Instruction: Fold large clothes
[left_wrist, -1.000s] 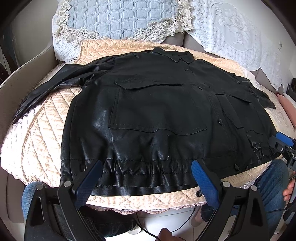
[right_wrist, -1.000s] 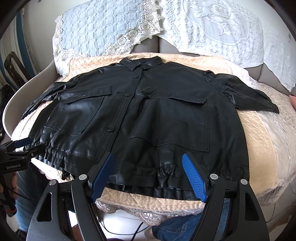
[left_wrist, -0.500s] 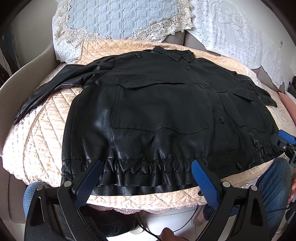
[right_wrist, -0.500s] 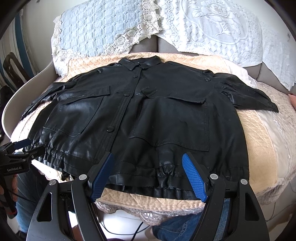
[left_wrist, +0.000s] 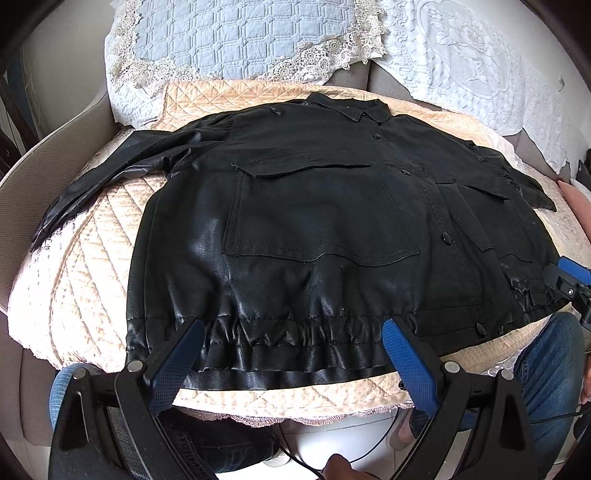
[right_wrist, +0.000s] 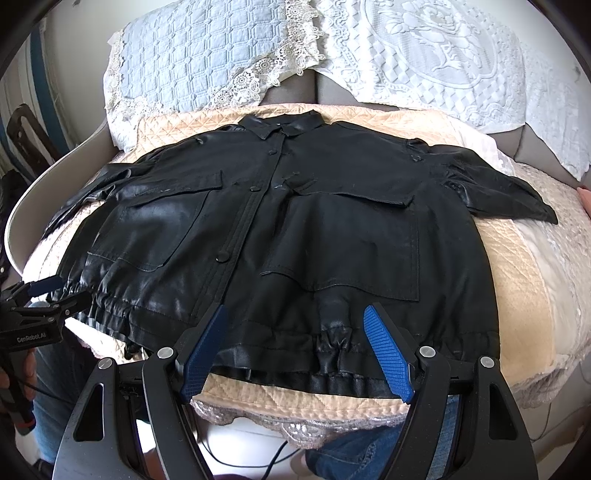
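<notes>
A black leather-look jacket (left_wrist: 321, 221) lies spread flat, front side up and buttoned, on a peach quilted cover (left_wrist: 92, 266) that drapes a rounded seat. It fills the middle of both views: the collar (right_wrist: 284, 127) points to the top of the frame, and the gathered elastic hem (left_wrist: 295, 332) runs along the lower edge, just short of the cover's front border. 2 large flap pockets sit on the chest, 1 on each side of the button placket. One sleeve (left_wrist: 110, 173) stretches toward the left edge of the left wrist view; the other sleeve (right_wrist: 498, 184) reaches toward the right edge of the right wrist view.

The left gripper (left_wrist: 291, 358) hovers at the bottom centre of its own view with its blue-padded fingers spread wide, holding nothing, the hem showing between them. The right gripper (right_wrist: 295, 347) sits the same way at the bottom of its view, jaws wide apart and empty, over the hem near a bunched gather.

Behind the jacket, at the top of the frames, lean a pale blue quilted cushion (right_wrist: 192, 62) with a lace border and a white embossed cushion (right_wrist: 443, 59). Blue denim legs (left_wrist: 550, 376) show at the lower right of the left wrist view.
</notes>
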